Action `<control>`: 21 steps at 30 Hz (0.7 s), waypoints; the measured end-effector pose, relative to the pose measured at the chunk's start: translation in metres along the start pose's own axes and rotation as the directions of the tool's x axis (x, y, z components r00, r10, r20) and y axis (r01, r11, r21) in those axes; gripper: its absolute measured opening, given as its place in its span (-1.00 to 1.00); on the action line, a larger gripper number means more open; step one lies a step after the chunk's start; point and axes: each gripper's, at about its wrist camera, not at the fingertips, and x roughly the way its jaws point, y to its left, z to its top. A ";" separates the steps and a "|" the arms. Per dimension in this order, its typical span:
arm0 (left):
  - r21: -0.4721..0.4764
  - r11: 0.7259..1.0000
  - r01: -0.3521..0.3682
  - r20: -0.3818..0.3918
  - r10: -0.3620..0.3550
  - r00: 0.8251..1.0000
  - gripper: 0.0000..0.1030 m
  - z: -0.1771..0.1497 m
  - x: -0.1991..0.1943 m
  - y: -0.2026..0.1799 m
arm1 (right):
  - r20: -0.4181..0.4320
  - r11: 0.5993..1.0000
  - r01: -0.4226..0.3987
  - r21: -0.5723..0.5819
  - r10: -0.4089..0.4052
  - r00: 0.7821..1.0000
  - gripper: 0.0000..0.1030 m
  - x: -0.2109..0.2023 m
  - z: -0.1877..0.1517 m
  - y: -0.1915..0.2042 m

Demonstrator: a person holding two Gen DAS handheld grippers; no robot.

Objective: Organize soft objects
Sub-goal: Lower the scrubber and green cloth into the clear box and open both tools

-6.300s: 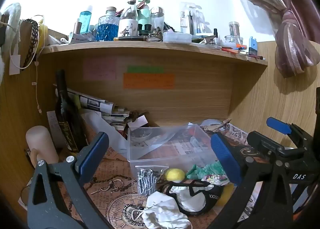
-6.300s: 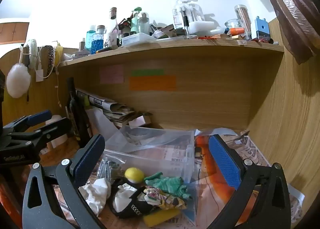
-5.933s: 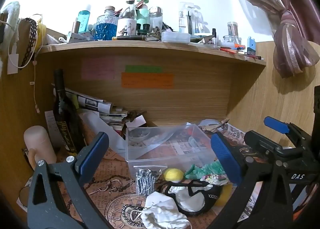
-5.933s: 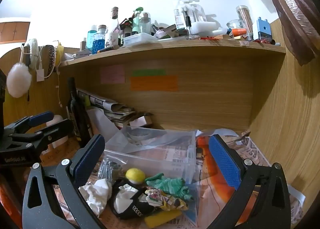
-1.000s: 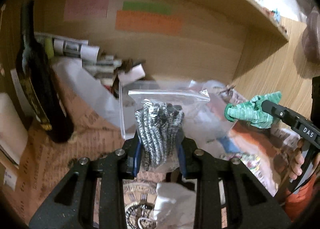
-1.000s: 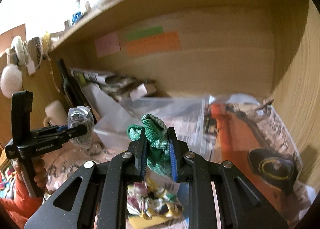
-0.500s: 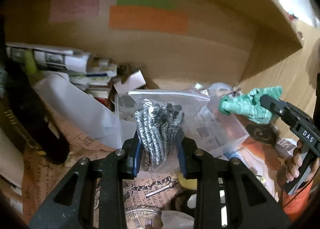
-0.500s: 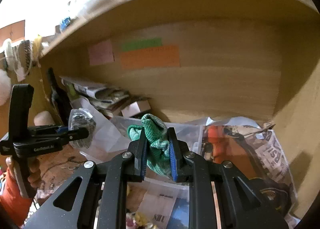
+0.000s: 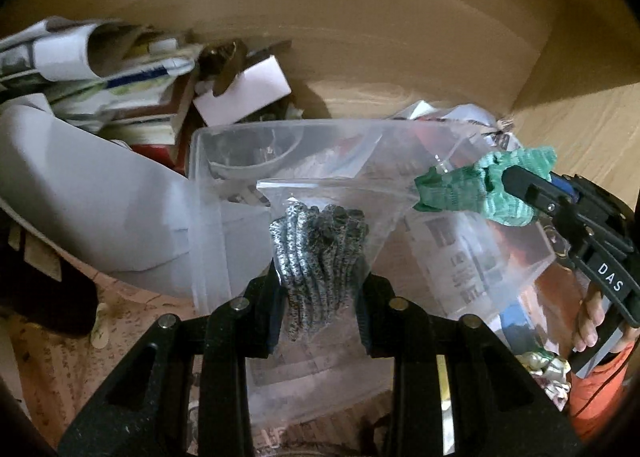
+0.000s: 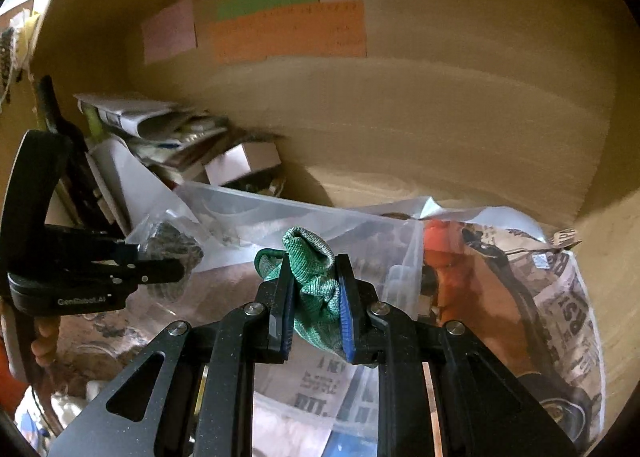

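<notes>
The green knitted cloth (image 10: 314, 285) is sitting pinched between the blue pads of the right gripper (image 10: 314, 313), whose jaws are closed tight on it, its bunched top poking out above the fingertips. It is hanging over the open clear plastic bin (image 9: 208, 193), near the bin's right side in the left wrist view. Beside it, the left gripper (image 9: 320, 309) is clamping a clear zip bag of grey speckled knit pieces (image 9: 320, 249), jaws narrowed onto the bag, which is also hovering over the bin's front wall. A person's fingers (image 9: 588, 321) are gripping the right tool's handle.

Judging from this, both soft items are about to be dropped into the bin. To do that well, each gripper should be carrying its load past the rim and lowering until the item is inside the walls before the jaws are letting go, since the cloth is limp and could be draping over the edge. The two tools are close together, so staggering the releases should be avoiding a knock. Stacked papers (image 9: 100, 69) and a printed newspaper sheet (image 10: 560, 297) are lying around the bin
</notes>
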 end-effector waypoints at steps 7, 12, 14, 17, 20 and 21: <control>0.049 0.998 -0.044 -0.005 0.044 0.999 -0.30 0.003 0.007 -0.009 | -0.085 0.999 -0.002 -0.049 -0.003 0.996 -0.60 0.018 -0.003 0.006; 0.046 0.998 -0.049 0.010 0.048 0.999 0.03 0.001 -0.001 -0.009 | -0.103 0.999 -0.014 -0.045 0.009 0.995 -0.11 0.013 -0.006 0.007; 0.051 0.997 -0.058 0.032 0.056 0.998 0.10 0.000 -0.008 -0.010 | -0.083 0.999 -0.010 -0.044 0.006 0.997 0.11 0.006 -0.006 0.008; 0.063 0.996 -0.070 0.074 0.066 0.995 0.20 -0.003 -0.024 -0.014 | -0.055 0.999 -0.013 -0.042 0.010 0.998 0.18 -0.008 -0.003 0.009; 0.071 0.994 -0.080 0.124 0.071 0.990 0.30 -0.004 -0.040 -0.022 | -0.014 0.999 -0.013 -0.043 0.012 1.000 0.30 -0.026 -0.001 0.012; 0.074 0.994 -0.082 0.146 0.071 0.987 0.35 -0.006 -0.049 -0.024 | 0.007 0.999 -0.012 -0.043 0.012 1.000 0.32 -0.034 0.000 0.013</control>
